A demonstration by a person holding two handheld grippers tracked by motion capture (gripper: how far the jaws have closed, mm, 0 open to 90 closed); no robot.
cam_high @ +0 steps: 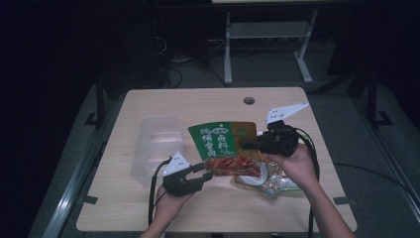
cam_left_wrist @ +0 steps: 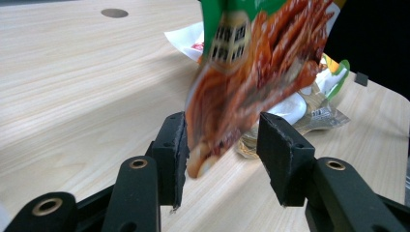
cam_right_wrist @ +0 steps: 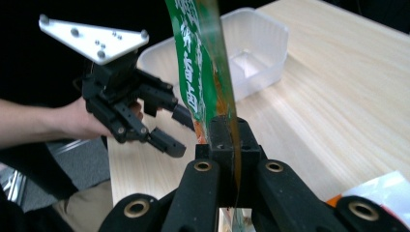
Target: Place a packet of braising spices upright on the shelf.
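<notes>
Above the worktop's middle, the right gripper (cam_right_wrist: 226,145) clamps a green-and-orange printed snack pouch (cam_high: 225,144); the left gripper (cam_left_wrist: 222,145) gapes around its lower edge.

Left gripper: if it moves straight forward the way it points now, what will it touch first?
Most likely the green snack bag, whose lower edge already hangs between the open fingers of the left gripper. The right gripper holds the bag's other end.
</notes>
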